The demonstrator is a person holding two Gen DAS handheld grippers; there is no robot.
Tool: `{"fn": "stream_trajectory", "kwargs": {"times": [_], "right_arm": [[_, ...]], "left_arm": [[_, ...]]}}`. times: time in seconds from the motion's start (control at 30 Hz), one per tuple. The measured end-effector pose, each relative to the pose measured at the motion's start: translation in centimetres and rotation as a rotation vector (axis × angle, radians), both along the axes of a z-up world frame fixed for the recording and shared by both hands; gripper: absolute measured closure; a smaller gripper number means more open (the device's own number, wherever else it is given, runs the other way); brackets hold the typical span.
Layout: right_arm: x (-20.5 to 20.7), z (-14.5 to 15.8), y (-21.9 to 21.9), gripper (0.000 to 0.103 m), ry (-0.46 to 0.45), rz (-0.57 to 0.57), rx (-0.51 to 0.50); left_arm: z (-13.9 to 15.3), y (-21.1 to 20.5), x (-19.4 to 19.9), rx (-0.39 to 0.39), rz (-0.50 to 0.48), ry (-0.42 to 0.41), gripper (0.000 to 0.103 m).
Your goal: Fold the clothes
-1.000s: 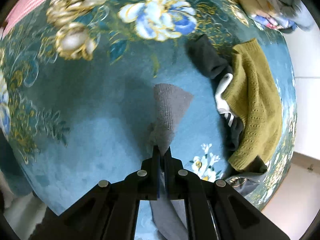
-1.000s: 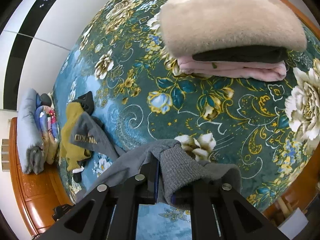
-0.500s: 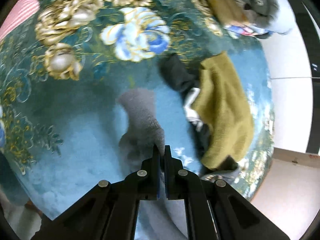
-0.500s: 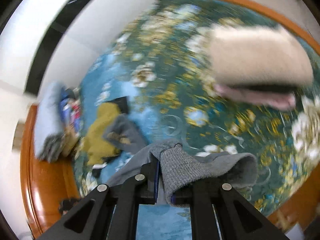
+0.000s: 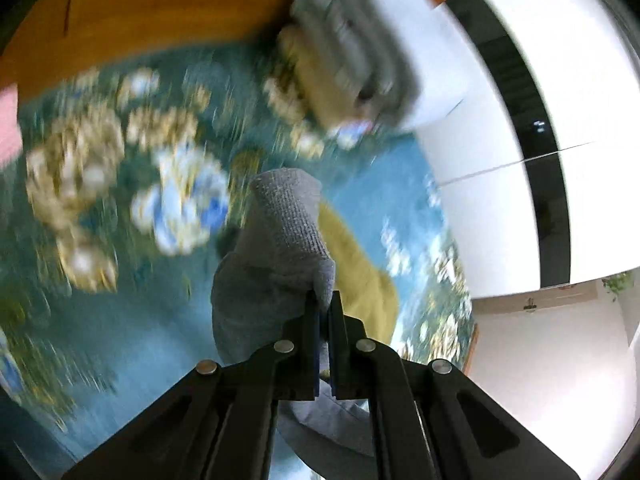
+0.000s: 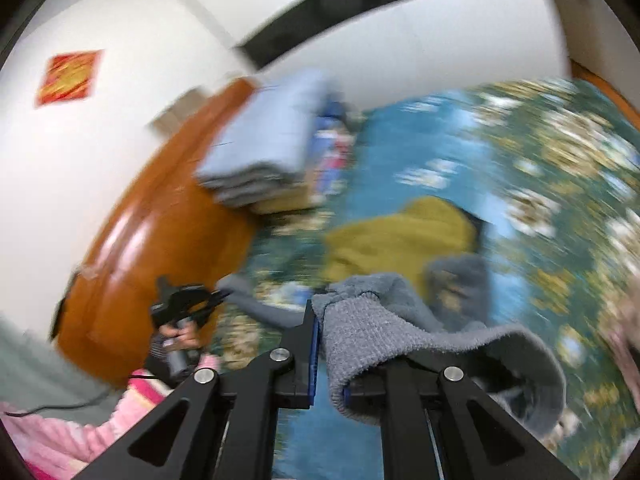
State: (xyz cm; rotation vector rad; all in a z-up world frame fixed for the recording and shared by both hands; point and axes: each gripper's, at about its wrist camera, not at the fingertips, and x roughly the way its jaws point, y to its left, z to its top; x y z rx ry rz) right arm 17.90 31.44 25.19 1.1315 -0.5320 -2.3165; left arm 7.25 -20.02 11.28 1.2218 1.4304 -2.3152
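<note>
A grey garment hangs between both grippers above the floral bed cover [image 5: 100,320]. My left gripper [image 5: 324,312] is shut on its ribbed grey cuff [image 5: 288,236], which stands up in front of the fingers. My right gripper [image 6: 348,344] is shut on another ribbed edge of the grey garment [image 6: 376,332], which drapes over the right finger and hides it. In the right wrist view the left gripper [image 6: 182,304] shows at left, held by a hand [image 6: 180,334] with a pink sleeve [image 6: 100,420]. Both views are blurred.
An olive sweater [image 6: 400,236] lies on the bed cover [image 6: 560,200] beyond the garment, also seen as the olive sweater [image 5: 360,276]. Folded grey-blue blankets [image 6: 272,144] are stacked by the wooden headboard [image 6: 160,260]. A white wall [image 5: 520,208] rises behind.
Both grippers have risen and tilted up with the grey garment, lifting it off the bed. The views swung from the bed cover toward the headboard and wall.
</note>
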Motion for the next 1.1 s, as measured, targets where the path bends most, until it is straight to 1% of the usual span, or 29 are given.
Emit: {"fn": "stream_trajectory", "kwargs": {"times": [0.07,0.17,0.3,0.33,0.43,0.47,0.53,0.6,0.7,0.83,0.9,1.0,1.1], "right_arm": [[-0.7,1.8,-3.7,0.094,0.048,0.086,-0.060],[-1.0,4.9,-8.0,0.094,0.127,0.194,-0.144],[0.0,10.0,-11.1,0.094,0.256,0.292,-0.272],[0.2,11.0,-11.2,0.094,0.281,0.302,-0.299],[1.1,12.7,-9.1,0.094,0.323,0.262,-0.357],[1.4,13.2,-8.3,0.094,0.337,0.244,-0.368],[2.2,13.3,-5.6,0.094,0.356,0.183,-0.354],[3.2,12.6,-2.7,0.094,0.346,0.109,-0.316],[4.7,10.0,1.9,0.094,0.280,-0.029,-0.193],[6.6,4.8,7.1,0.094,0.135,-0.188,-0.149],[7.5,2.3,9.7,0.094,0.061,-0.266,-0.127],[8.9,-1.6,13.6,0.094,-0.049,-0.384,-0.093],[10.4,-5.5,17.6,0.094,-0.160,-0.501,-0.058]], "left_arm": [[2.8,-2.1,0.8,-0.027,0.025,0.057,0.100],[6.6,-5.0,2.4,-0.064,0.070,0.133,0.100],[11.4,-7.7,4.2,-0.136,0.111,0.220,0.100],[12.2,-8.0,4.3,-0.152,0.112,0.233,0.100],[13.7,-8.1,4.3,-0.178,0.104,0.257,0.100],[13.9,-7.9,4.2,-0.181,0.098,0.264,0.100],[13.5,-7.1,3.5,-0.181,0.074,0.260,0.100],[12.4,-5.6,2.1,-0.170,0.036,0.235,0.100],[9.3,-2.9,0.0,-0.126,-0.018,0.169,0.100],[5.0,1.1,-2.3,-0.074,-0.068,0.089,0.100],[3.1,3.0,-3.0,-0.065,-0.084,0.042,0.100],[1.2,5.3,-3.7,-0.053,-0.110,-0.002,0.100],[-0.8,7.8,-4.3,-0.044,-0.171,-0.048,0.100]]}}
